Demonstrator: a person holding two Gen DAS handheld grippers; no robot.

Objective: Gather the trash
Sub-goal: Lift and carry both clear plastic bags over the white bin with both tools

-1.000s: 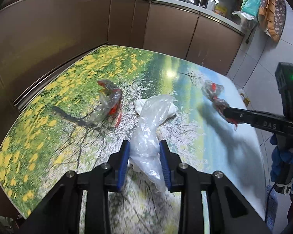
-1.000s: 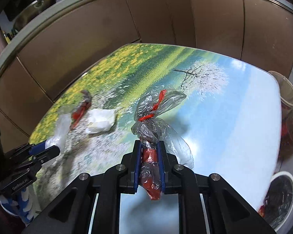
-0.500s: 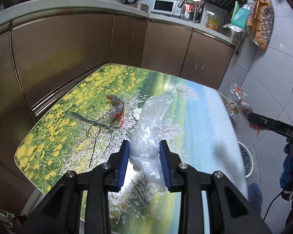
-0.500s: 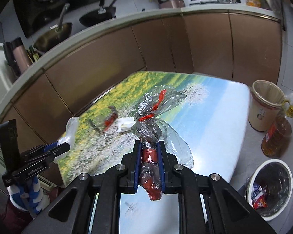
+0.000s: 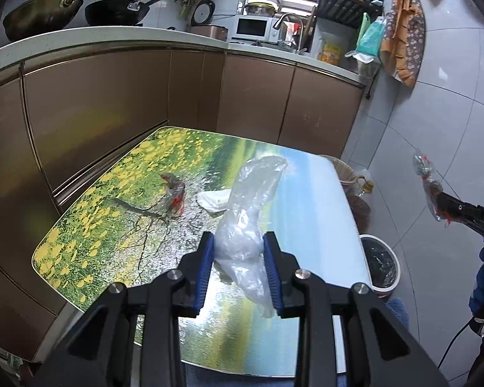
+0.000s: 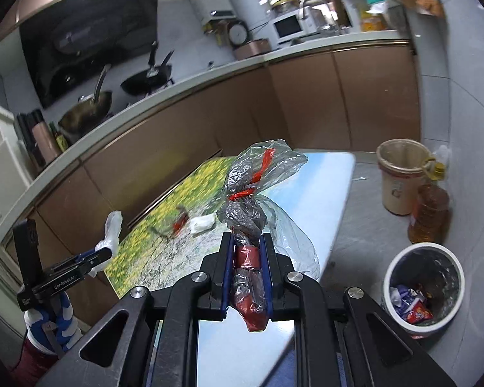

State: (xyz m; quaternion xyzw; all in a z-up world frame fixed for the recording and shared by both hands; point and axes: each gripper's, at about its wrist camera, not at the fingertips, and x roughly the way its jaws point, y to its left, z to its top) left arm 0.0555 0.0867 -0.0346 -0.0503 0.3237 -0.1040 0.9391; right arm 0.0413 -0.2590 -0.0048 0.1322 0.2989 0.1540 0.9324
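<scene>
Filling the middle of both views, the worktop [image 5: 313, 200] is a rounded slab printed with a landscape of yellow flowers, a bare tree and blue water, and it stands against brown cabinet doors [image 5: 113, 103] under a pale counter that carries pans and a microwave. On the grey tiled floor to the right of the worktop stand a tan bin [image 6: 400, 177], a bottle of amber liquid [image 6: 429, 213] just beside it, and nearer the camera a white trash bin [image 6: 424, 293] lined with dark plastic and holding a few coloured wrappers. The left hand-held gripper [image 5: 238, 267] is clamped on a crumpled clear plastic bag [image 5: 251, 206], whose loose end rises above the blue pads and hangs over the worktop without touching it. The right hand-held gripper [image 6: 247, 274] is closed tight on a twisted clear bag with red wrapping [image 6: 251, 200], held above the worktop's near right edge; the left wrist view shows that bag out over the floor, well to the right of the worktop. Two pieces of trash lie on the worktop: a crumpled white tissue [image 5: 214, 200] and, just left of it, a small clear-and-red wrapper [image 5: 174, 196] over the printed tree. A blue-and-white gloved hand [image 6: 53, 319] grips the left tool's handle.
</scene>
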